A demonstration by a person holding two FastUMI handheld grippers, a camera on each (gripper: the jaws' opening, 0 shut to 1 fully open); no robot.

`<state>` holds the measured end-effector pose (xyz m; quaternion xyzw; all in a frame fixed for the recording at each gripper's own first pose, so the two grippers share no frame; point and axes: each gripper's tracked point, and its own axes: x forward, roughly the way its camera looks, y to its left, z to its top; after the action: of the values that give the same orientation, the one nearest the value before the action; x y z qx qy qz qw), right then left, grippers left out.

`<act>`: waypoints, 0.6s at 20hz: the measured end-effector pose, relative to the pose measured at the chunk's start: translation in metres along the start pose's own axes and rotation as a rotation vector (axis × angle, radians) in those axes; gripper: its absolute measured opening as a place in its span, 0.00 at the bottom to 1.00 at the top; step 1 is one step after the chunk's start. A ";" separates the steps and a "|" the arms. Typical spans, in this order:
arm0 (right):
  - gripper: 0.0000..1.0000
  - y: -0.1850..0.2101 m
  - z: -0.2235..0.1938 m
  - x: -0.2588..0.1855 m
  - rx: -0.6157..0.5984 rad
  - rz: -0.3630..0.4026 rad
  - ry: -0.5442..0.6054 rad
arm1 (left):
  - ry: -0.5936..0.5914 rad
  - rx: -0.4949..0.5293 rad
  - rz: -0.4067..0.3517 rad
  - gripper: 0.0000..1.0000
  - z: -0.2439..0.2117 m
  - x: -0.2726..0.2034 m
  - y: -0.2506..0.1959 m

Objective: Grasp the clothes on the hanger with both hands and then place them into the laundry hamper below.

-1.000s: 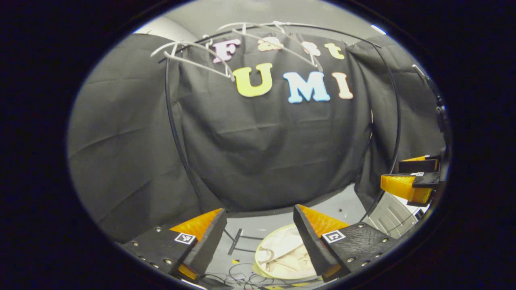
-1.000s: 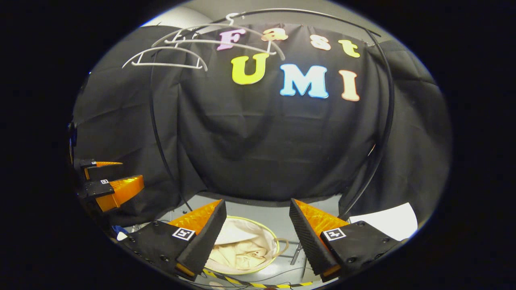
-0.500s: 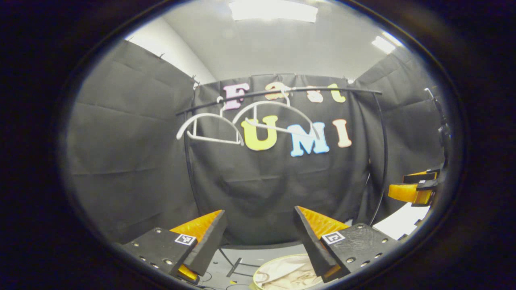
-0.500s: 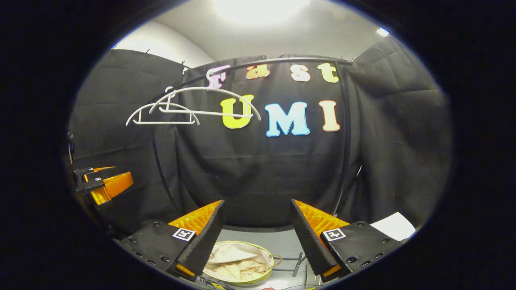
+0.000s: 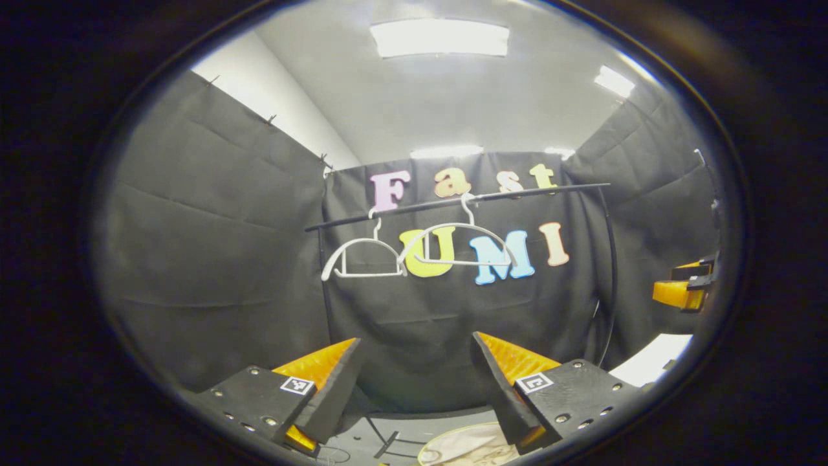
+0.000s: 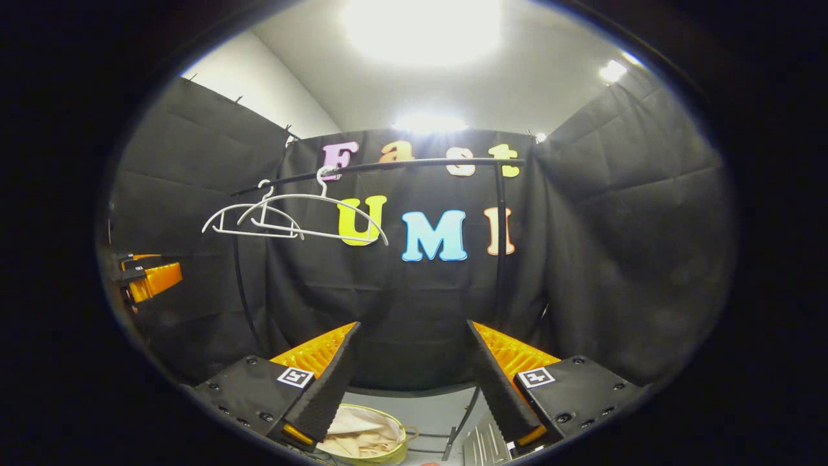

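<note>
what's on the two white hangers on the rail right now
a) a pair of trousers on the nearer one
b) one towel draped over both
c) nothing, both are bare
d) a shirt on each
c: both white hangers hang bare on the black rail, while cream cloth already lies in the hamper below.

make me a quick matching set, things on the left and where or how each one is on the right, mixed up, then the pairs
1. hangers
2. hamper
3. left gripper
4. rail

a. low on the floor, cream cloth inside
b. black bar across the top of the booth
c. white, bare, hooked on the bar
d. fingers apart, holding nothing

Pairs: 1-c, 2-a, 3-d, 4-b
</note>
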<state>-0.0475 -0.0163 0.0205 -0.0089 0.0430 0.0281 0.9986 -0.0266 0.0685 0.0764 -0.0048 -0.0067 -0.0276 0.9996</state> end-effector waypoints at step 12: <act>0.99 -0.017 0.004 -0.014 -0.001 -0.041 -0.052 | -0.012 0.012 0.034 0.98 0.004 -0.016 0.009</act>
<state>-0.0602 -0.0337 0.0258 -0.0094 0.0168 0.0081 0.9998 -0.0417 0.0786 0.0803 0.0012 -0.0127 -0.0107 0.9999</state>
